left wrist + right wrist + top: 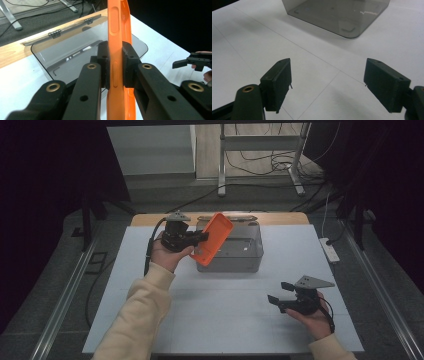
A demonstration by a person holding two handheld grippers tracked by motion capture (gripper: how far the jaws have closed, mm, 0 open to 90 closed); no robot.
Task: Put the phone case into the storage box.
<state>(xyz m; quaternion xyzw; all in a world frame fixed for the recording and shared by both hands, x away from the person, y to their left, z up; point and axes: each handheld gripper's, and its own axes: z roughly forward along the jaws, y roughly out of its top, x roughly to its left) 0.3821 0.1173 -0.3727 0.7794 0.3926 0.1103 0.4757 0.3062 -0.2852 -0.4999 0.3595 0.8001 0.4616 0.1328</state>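
Orange case (115, 50) clamped in left tool (115, 63) (no legible markings).

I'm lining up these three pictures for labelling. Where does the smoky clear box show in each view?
High view: the smoky clear box sits at centre, far half of the table, behind the orange phone case held in the left gripper.
Left gripper view: upper left to centre, behind the jaws, hinged lid open.
Right gripper view: top edge, right of centre, near corner.
Shared landmark: the white table top.
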